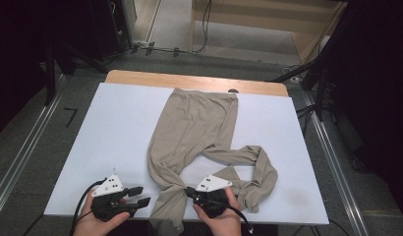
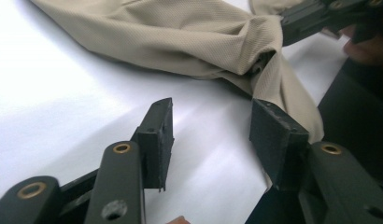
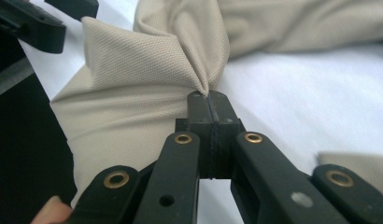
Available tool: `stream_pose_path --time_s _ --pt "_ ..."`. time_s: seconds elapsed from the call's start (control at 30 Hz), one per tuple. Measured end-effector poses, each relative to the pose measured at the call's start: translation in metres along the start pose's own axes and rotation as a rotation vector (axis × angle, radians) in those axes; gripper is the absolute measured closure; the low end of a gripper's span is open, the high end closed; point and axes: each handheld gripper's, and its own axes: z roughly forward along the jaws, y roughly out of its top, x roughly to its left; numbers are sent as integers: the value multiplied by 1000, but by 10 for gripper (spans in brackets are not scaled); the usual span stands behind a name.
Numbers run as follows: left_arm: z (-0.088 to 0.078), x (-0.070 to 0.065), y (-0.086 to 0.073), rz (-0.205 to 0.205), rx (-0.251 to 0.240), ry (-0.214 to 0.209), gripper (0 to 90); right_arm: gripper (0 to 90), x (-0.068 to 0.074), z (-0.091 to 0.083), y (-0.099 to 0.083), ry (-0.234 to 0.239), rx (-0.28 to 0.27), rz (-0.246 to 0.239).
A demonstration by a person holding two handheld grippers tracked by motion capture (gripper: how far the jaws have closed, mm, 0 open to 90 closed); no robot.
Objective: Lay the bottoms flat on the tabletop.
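We see a pair of beige knit fabric trousers (image 1: 192,132) lying flat on a white rectangular table top (image 1: 116,123), waistband at the far edge of the table, legs running toward the person. The trousers are our landmark. One leg runs fairly straight down to the near table edge and hangs over it a bit; the other leg bends off to the side w/ a loop and bunches up near the right hand.

The right black two-jaw gripper (image 3: 209,100) sits at the near end of the straight leg, just beside the near table edge. Its jaws are pressed together on a fold of the beige fabric; the cloth puckers into a peak right at the tips in the right gripper view. In the high view the same right gripper (image 1: 188,191) touches the leg where it narrows.

The left black two-jaw gripper (image 2: 210,123) is on the other side of that leg, close to it but not touching. Its jaws stand spread apart, nothing btwn them but bare white table. In the high view the left gripper (image 1: 139,194) rests near the table edge, jaws pointing toward the trousers.

A strip of light wood board (image 1: 140,77) shows beyond the waistband, at the far edge of the table.
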Motion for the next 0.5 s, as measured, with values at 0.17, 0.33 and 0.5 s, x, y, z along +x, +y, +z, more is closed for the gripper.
stream_pose_path --time_s 0.17,0.33,0.5 --pt "28 -23 4 63 48 -62 469 874 -1 1 -6 14 -13 11" --pt "18 -24 3 47 68 -38 875 709 8 -2 -4 68 -46 -26" --pt "-18 -14 -19 26 103 -18 884 511 9 -6 -6 80 -36 -24"
